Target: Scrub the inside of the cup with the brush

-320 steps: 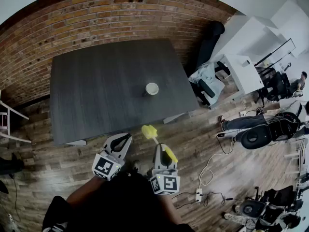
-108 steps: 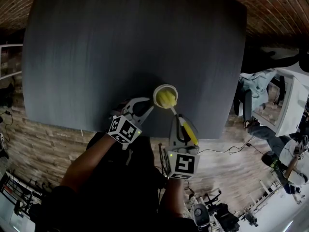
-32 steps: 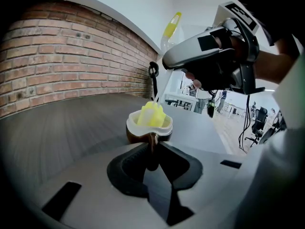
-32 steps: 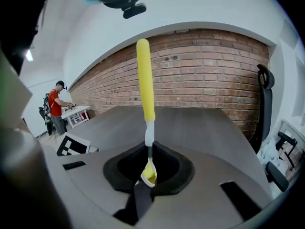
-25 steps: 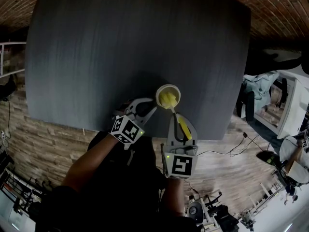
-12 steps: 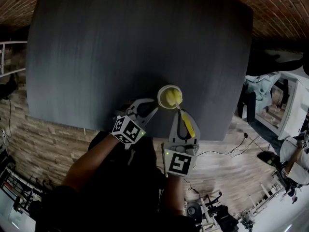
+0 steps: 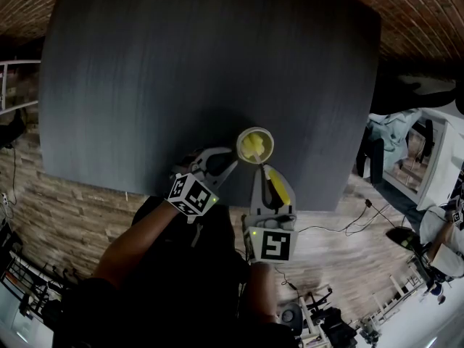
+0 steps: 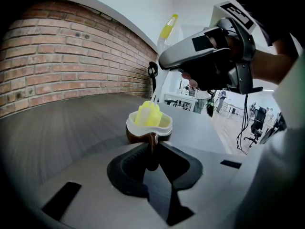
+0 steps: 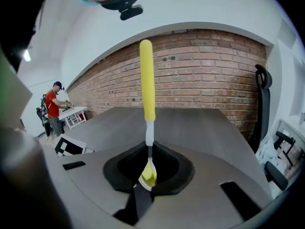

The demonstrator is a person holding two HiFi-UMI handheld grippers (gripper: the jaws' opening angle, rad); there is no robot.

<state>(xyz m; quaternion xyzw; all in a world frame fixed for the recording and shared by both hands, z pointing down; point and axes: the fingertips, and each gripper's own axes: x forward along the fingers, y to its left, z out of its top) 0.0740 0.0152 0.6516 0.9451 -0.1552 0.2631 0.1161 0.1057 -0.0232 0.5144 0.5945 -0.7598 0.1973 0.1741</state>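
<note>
A brown cup [image 7: 255, 145] with a white rim stands near the front edge of the dark table [image 7: 181, 64]. The brush's yellow sponge head [image 7: 253, 148] sits inside it. My left gripper [image 7: 226, 167] is shut on the cup's handle [image 8: 152, 141], with the cup [image 8: 148, 127] and sponge head [image 8: 148, 114] just beyond the jaws. My right gripper [image 7: 267, 188] is shut on the brush's thin stem [image 9: 150, 149]. The yellow handle end [image 9: 147, 80] sticks up past its jaws. From the left gripper view, the right gripper [image 8: 209, 56] hangs above the cup.
The table's front edge [image 7: 290, 203] runs just under both grippers, with wooden floor [image 7: 348, 267] below. A brick wall [image 9: 205, 66] lies beyond the table. White desks and chairs [image 7: 420, 158] stand to the right. A person in red [image 9: 52, 109] stands far off.
The brush head has shifted a little inside the cup, first right and then back left, and the right gripper tilted with it. Left gripper and cup stay put.
</note>
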